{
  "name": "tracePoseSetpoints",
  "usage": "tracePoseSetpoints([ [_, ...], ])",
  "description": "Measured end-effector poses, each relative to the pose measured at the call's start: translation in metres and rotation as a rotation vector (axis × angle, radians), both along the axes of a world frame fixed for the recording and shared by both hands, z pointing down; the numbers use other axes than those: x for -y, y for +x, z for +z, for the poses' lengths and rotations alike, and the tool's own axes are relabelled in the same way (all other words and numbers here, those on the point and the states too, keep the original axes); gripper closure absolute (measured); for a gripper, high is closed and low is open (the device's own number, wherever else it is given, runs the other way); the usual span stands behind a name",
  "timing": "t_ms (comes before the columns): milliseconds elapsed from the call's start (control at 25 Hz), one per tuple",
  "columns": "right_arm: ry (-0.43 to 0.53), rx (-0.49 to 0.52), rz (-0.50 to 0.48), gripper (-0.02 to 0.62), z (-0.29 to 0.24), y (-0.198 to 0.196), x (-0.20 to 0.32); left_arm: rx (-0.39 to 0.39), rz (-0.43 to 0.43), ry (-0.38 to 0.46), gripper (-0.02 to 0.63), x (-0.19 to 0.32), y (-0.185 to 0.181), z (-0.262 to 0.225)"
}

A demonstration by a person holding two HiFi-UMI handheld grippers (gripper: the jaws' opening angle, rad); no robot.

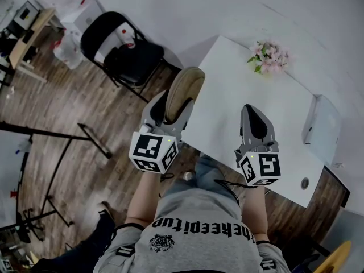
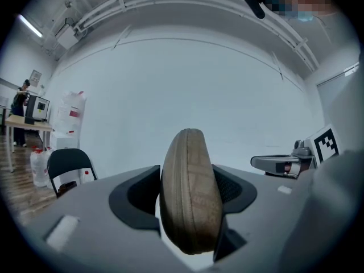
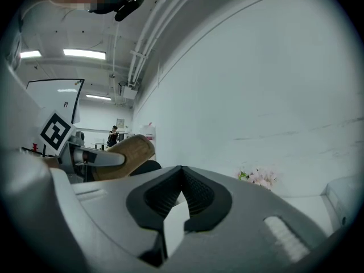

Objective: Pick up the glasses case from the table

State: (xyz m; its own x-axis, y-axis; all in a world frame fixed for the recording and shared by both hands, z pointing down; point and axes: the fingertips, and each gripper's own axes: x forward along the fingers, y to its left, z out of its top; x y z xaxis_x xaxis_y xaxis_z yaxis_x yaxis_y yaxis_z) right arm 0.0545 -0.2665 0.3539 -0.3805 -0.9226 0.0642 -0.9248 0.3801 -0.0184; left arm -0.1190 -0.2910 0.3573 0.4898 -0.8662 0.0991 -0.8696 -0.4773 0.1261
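The glasses case (image 1: 183,92) is a tan, oval, fabric-covered case, held up in the air over the near-left edge of the white table (image 1: 227,90). My left gripper (image 1: 173,110) is shut on it, with its far end sticking out past the jaws. In the left gripper view the case (image 2: 190,192) stands on edge between the two dark pads of the left gripper (image 2: 190,181). My right gripper (image 1: 252,111) hovers over the table's near edge, shut on nothing; the right gripper view shows the right gripper (image 3: 181,172) with its jaws meeting, and the case (image 3: 122,155) off to the left.
A bunch of pink flowers (image 1: 268,57) lies at the table's far side. A white box (image 1: 321,127) sits at its right end. A black chair (image 1: 122,47) stands on the wooden floor to the left of the table. A white wall lies ahead.
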Motion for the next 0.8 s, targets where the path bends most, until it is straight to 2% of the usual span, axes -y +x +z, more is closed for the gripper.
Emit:
tracePoseSetpoints([
  [800, 0.06, -0.006, 0.002, 0.592, -0.02, -0.015, -0.052, -0.058, -0.054, 0.146, 0.319, -0.059, -0.027, -0.034],
])
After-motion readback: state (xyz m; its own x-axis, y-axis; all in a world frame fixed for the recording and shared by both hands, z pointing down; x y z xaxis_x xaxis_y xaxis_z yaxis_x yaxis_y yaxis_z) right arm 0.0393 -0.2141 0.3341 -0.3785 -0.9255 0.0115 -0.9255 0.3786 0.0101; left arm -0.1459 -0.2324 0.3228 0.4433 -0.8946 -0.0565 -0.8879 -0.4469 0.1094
